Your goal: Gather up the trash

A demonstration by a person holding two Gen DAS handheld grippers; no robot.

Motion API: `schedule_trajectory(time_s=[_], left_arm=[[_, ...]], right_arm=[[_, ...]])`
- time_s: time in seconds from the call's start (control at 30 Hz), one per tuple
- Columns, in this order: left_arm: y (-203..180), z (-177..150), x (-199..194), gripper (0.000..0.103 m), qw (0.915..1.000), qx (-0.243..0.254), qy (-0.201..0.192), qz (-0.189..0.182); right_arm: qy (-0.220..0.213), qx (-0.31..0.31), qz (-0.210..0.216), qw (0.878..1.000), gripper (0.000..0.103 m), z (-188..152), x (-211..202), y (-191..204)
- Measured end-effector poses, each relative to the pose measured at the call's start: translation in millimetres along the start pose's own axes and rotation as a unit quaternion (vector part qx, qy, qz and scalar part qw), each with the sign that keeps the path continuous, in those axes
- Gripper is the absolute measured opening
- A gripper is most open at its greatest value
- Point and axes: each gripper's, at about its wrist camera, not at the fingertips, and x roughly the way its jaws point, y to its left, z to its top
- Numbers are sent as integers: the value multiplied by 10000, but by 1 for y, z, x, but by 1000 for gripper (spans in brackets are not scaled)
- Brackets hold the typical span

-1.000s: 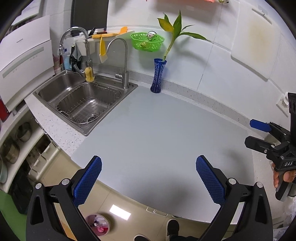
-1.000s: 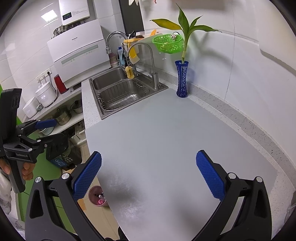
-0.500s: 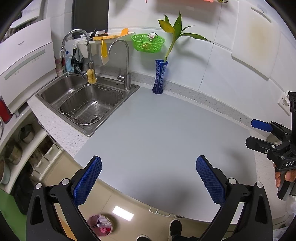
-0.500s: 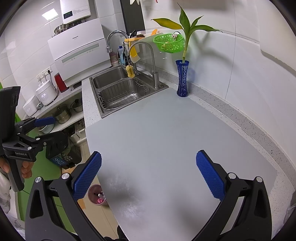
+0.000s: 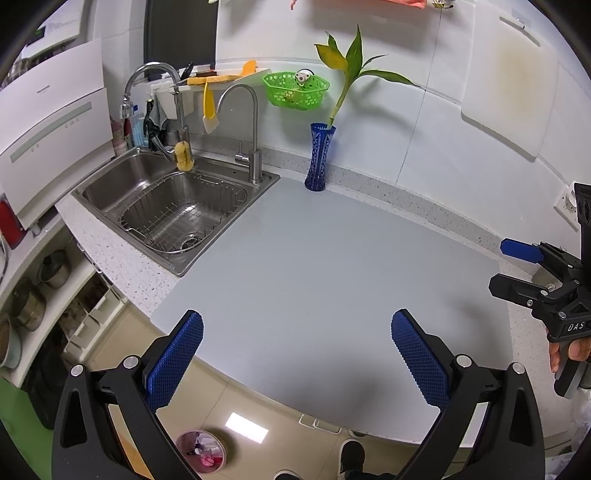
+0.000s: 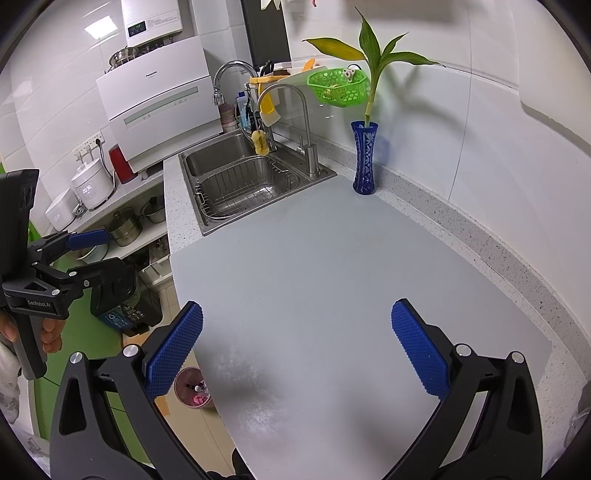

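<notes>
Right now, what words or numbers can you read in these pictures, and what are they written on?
"DAS": on the black body of the right gripper.
"GenRoboLAI", roughly; the small print is hard to make out: on the black body of the left gripper.
"Panasonic", probably; small: on the white countertop dishwasher.
Green digits on the white wall heater: too small.
Digits on the white rice cooker: too blurred.
Blue label on the dark bin: unreadable.

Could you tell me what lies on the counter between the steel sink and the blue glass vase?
Only the slim steel tap on the sink's corner, then bare grey countertop up to the vase; both wrist views show it.
</notes>
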Motion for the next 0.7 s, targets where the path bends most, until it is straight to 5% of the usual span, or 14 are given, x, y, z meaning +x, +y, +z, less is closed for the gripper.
schedule_trajectory(time_s=[0.7], left_arm=[[2, 2, 3, 98, 10000, -40, 10, 7]], right_arm=[[42, -41, 22, 10000, 100, 4, 6, -3]])
